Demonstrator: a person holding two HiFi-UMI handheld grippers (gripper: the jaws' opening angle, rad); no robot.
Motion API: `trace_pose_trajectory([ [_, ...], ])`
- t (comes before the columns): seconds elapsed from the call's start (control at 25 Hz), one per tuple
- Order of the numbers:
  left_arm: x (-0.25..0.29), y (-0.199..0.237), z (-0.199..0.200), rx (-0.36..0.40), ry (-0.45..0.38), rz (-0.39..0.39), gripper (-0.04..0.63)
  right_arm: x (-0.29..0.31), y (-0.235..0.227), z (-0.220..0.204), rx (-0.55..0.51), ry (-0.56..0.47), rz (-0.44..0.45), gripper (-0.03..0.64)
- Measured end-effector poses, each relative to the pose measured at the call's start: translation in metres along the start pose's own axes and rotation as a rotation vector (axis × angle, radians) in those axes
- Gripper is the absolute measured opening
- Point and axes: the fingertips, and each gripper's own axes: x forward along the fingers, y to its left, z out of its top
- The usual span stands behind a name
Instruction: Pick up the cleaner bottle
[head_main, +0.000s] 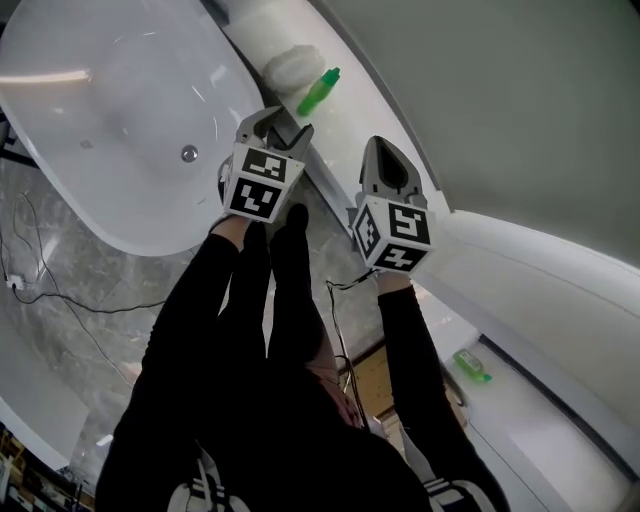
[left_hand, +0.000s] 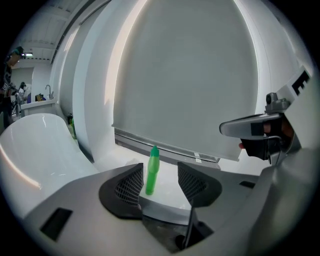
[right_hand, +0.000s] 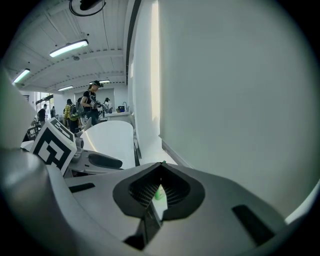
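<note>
1. A big pale grey wall (head_main: 520, 90) filled the whole right side, with a white ledge running along its foot.
2. A white bathtub (head_main: 110, 120) sat on the left, on a grey marble floor (head_main: 60, 250) with a thin cable trailing over it.
3. That ledge was the surface (head_main: 345, 122) squeezed between the tub and the wall. It carried the stuff that mattered.
4. The person's black sleeves (head_main: 250, 330) reached in from the bottom, one gripper per hand.
5. The left gripper (head_main: 278, 125) hung over the tub-side edge of the surface. Its fingers (left_hand: 129, 186) were spread wide open with nothing pinched between them.
6. The right gripper (head_main: 383, 150) was just beside it, nearer the wall. Its fingers (right_hand: 176, 191) were closed together, holding nothing, with only a thin slit at the base.
7. A crumpled white thing (head_main: 293, 66) lay on the surface past the bottle. Couldn't tell what it was.
8. The cleaner bottle (left_hand: 151, 170), green, stood upright on the surface near the wall. In the left gripper view it showed framed between the open fingers, out past their tips and untouched.
9. A second green bottle (head_main: 470, 364) lay well apart, down at the lower right.
</note>
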Motion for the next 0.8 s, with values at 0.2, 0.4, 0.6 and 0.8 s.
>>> trace_pose_trajectory([
  [0.2, 0.037, 0.005, -0.024, 0.001, 0.04, 0.029, 0.239, 0.027, -0.011, -0.017, -0.004, 0.029, 0.022, 0.002],
  [0.4, 0.074, 0.008, -0.043, 0.02, 0.06, 0.036, 0.244, 0.056, -0.022, -0.042, -0.002, 0.057, 0.036, 0.002],
  [0.6, 0.104, 0.008, -0.063, 0.046, 0.089, 0.04, 0.249, 0.077, -0.034, -0.067, 0.012, 0.074, 0.029, 0.002],
  [0.8, 0.128, 0.013, -0.087, 0.058, 0.119, 0.053, 0.256, 0.093, -0.038, -0.09, -0.008, 0.092, 0.032, 0.002],
])
